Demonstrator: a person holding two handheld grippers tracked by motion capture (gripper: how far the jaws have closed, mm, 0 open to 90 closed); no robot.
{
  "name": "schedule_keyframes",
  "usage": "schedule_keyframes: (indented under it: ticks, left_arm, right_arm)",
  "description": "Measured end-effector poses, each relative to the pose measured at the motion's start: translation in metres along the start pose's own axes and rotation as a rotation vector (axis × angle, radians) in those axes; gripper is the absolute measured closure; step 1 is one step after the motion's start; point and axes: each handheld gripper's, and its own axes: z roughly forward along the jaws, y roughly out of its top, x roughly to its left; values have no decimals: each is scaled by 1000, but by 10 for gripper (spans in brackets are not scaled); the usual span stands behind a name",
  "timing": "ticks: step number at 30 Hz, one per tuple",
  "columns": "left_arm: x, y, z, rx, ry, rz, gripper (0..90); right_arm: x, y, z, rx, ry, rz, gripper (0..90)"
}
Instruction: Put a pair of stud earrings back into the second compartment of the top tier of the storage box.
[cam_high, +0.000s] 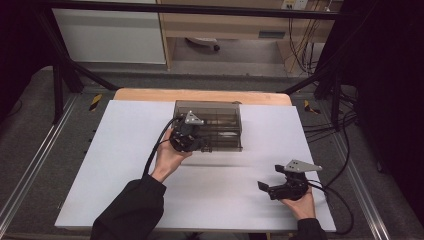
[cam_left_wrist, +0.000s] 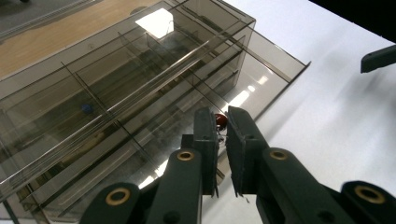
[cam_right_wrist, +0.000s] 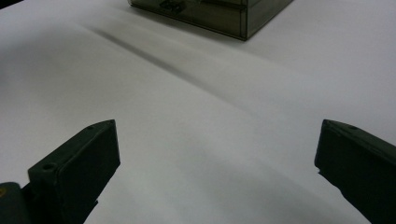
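A smoky see-through box (cam_high: 220, 109) with several thin dividers stands at the back middle of the white table (cam_high: 115, 165). My left gripper (cam_high: 204, 146) is at the box's front left edge. In the left gripper view its jaws stand almost together over the box (cam_left_wrist: 116, 93), with a small red piece (cam_left_wrist: 221, 120) pinched at the left gripper's tips (cam_left_wrist: 223, 116). A tiny blue item (cam_left_wrist: 86, 108) lies in one compartment. My right gripper (cam_high: 269, 179) rests low at the front right, jaws wide apart with nothing between them; the right gripper view shows my right gripper (cam_right_wrist: 215, 140) over bare white surface, the box (cam_right_wrist: 224, 18) far ahead.
A wooden strip (cam_high: 200, 95) edges the table's far side behind the box. Black frame bars and cables (cam_high: 325, 125) run along the right side. A sleeved forearm (cam_high: 130, 210) comes in at the bottom left.
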Motion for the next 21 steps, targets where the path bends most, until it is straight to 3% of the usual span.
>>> schedule_keyframes:
  ticks: [5, 21]
  left_arm:
    - [5, 0, 9, 0, 1, -21, 817]
    - [11, -8, 30, 30, 7, -30, 815]
  right_arm:
    - [0, 0, 0, 1, 1, 0, 6]
    - [0, 0, 0, 0, 1, 0, 6]
